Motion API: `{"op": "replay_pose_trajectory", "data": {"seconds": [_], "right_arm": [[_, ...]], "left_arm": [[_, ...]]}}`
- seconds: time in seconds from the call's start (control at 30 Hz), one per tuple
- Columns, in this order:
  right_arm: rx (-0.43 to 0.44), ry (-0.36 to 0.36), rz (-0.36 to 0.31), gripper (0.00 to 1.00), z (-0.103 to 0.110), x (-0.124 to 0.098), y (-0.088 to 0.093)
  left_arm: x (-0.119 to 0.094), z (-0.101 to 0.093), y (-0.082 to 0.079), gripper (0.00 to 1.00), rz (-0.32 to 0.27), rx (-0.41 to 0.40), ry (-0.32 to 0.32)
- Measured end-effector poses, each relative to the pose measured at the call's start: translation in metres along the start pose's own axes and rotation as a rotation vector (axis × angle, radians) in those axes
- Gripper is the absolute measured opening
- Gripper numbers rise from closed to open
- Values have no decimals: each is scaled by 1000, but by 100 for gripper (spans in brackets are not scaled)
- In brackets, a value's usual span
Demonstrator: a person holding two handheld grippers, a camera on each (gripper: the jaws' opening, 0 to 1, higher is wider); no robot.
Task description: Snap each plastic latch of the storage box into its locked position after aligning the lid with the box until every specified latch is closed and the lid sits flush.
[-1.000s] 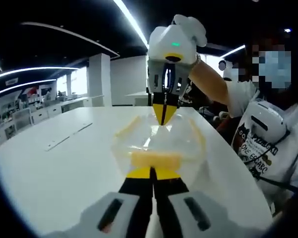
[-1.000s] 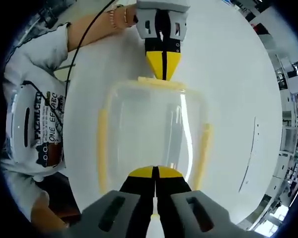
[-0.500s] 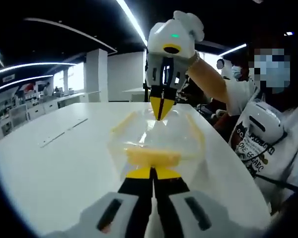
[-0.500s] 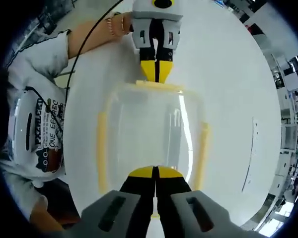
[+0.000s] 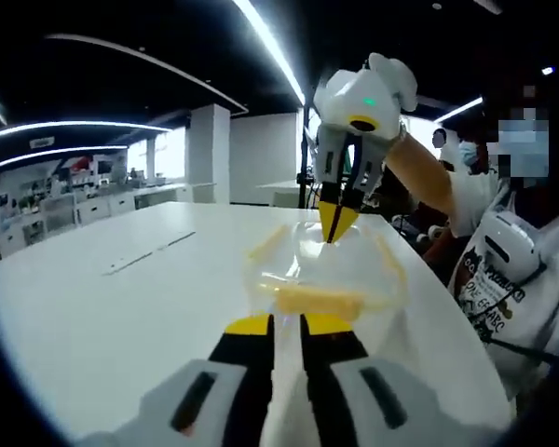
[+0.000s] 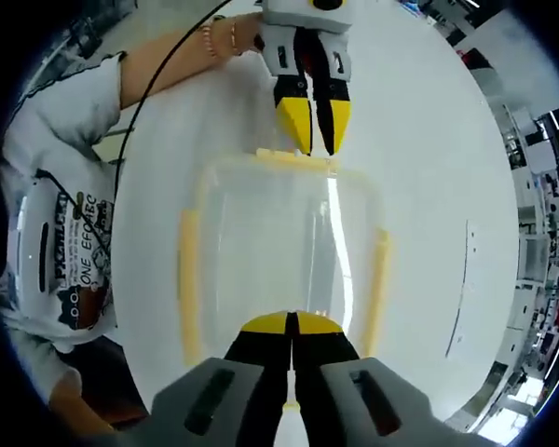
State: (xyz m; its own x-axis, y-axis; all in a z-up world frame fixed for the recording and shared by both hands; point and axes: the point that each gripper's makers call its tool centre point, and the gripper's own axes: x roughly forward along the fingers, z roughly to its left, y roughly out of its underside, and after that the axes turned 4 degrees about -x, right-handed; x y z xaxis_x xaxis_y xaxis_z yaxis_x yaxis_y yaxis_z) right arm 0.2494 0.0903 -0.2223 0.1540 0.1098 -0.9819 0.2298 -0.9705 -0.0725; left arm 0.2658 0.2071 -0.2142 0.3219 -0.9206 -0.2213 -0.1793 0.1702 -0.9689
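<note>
Left fingers [image 6: 313, 123] slightly spread just beyond the box's [image 6: 284, 256] far-end latch [image 6: 293, 159]; right fingers [image 6: 290, 323] pressed together at the near end, box lengthwise between both grippers

I work over a broad white table [image 5: 102, 317] that carries 2 thin dark slots [image 5: 149, 253]. Behind it stand a white pillar [image 5: 208, 154] and low cabinets [image 5: 93, 207], under long ceiling light strips [image 5: 270, 51].
</note>
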Motion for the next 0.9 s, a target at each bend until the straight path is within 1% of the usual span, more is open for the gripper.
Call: {"op": "replay_pose_trajectory", "data": {"seconds": [0.17,0.2,0.23,0.3,0.37,0.4,0.47,0.53,0.6,0.67,0.73,0.77,0.83,0.87,0.9], "right_arm": [[6,-1,-2,0,0,1,0],[2,5,2,0,0,1,0],[-1,8,5,0,0,1,0],[-5,10,10,0,0,1,0],[-7,11,11,0,0,1,0],[-6,12,10,0,0,1,0],[-13,19,9,0,1,2,1],[-17,27,5,0,0,2,1],[-17,30,-1,0,0,2,1],[-16,34,-18,0,0,1,2],[-17,41,-34,0,0,1,3],[-22,51,-41,0,1,1,3],[-38,71,-43,0,1,1,3],[-41,74,-43,0,1,1,3],[-46,82,-42,0,1,1,3]], "left_arm": [[-7,-3,-10,10,-10,24,-12],[-9,-3,-20,10,-31,36,-13],[-7,-6,-23,10,-29,42,-14],[-3,-7,-29,9,0,67,-16],[4,-14,-31,9,53,85,16],[7,-16,-33,9,69,94,25],[17,-19,-38,9,114,115,29],[26,-24,-40,8,188,153,35],[34,-29,-42,7,238,168,45],[41,-36,-42,7,334,189,72],[47,-37,-39,7,427,203,87],[51,-39,-35,7,492,208,96],[55,-41,-31,7,564,223,103],[56,-42,-30,7,589,230,110],[57,-42,-30,7,599,233,112]]}}
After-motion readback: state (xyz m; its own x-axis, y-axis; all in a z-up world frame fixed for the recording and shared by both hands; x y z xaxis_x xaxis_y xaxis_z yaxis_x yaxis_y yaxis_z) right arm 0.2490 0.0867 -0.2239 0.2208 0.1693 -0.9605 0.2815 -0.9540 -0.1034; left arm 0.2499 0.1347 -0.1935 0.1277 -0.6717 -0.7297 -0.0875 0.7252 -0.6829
